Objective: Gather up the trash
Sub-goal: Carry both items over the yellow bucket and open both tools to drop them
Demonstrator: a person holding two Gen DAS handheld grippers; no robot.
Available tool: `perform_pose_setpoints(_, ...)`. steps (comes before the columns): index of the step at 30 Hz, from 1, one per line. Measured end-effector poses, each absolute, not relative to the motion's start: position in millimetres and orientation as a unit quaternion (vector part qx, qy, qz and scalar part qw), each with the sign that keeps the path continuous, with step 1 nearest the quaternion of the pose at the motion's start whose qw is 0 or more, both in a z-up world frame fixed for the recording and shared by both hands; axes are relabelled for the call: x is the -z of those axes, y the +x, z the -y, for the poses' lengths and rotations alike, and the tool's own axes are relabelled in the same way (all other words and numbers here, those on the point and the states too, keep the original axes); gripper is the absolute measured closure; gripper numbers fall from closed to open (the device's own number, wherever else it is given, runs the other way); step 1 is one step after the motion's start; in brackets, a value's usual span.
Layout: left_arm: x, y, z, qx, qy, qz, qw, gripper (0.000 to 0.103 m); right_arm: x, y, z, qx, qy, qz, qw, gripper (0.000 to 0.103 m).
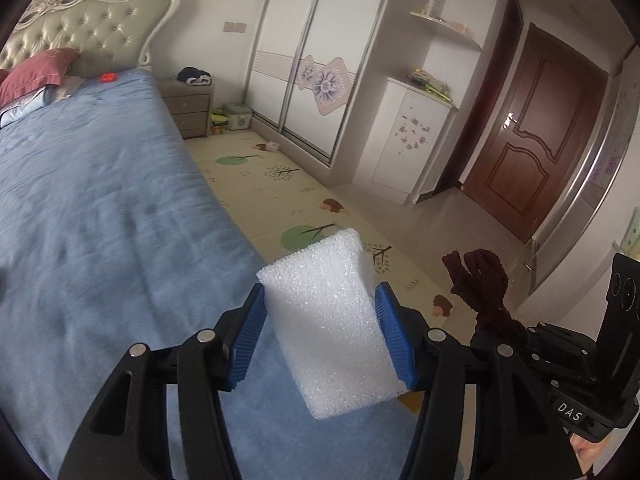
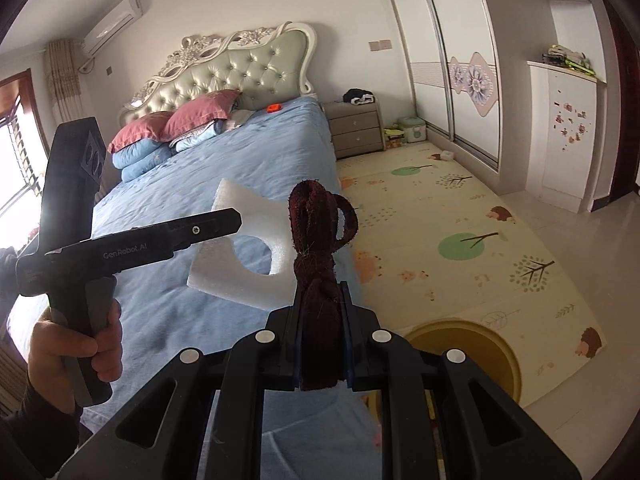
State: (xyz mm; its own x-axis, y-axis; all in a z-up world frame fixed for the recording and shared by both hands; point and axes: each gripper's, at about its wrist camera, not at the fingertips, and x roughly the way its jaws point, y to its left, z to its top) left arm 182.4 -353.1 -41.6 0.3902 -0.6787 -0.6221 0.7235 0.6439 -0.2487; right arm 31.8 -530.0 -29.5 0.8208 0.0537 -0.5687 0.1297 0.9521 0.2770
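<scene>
- Left claw (image 1: 320, 336) clamps a white foam block (image 1: 324, 320) above the blue bed (image 1: 100, 220)
- Right claw (image 2: 320, 344) pinches a knotted maroon cloth strip (image 2: 320, 248), yellow bin (image 2: 480, 344) near right

The white foam block (image 1: 332, 320) looks bumpy and soft. The dark red cloth strip (image 2: 320, 280) is fuzzy. The blue bed cover (image 1: 100, 220) is matt cloth. The brown wooden door (image 1: 532, 140) shines.

Each hand-held gripper (image 1: 320, 332) is matte black with ribbed blue finger pads (image 1: 248, 344), round silver pivot screws, white "GenRobot.AI" lettering, and a dark sleeve (image 2: 36, 428) behind.
</scene>
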Motion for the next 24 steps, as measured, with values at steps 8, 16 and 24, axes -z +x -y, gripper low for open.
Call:
perform_pose_setpoints(8, 59.7, 168.8, 434.7, 0.461, 0.073, -0.381, 0.798, 0.047, 57.5, 10.9, 590.8, 0.064, 0.182, -0.323, 0.927, 0.088)
perform_pose_setpoints(16, 95.7, 158.0, 504.2, 0.485, 0.127, -0.417, 0.758, 0.047, 100.3, 5.5, 636.2, 0.089, 0.212, -0.360, 0.904, 0.088)
perform_pose_setpoints(24, 129.5, 163.8, 538.6, 0.481, 0.150, -0.447, 0.739, 0.047, 128.1, 5.9, 652.6, 0.098, 0.225, -0.378, 0.893, 0.088)
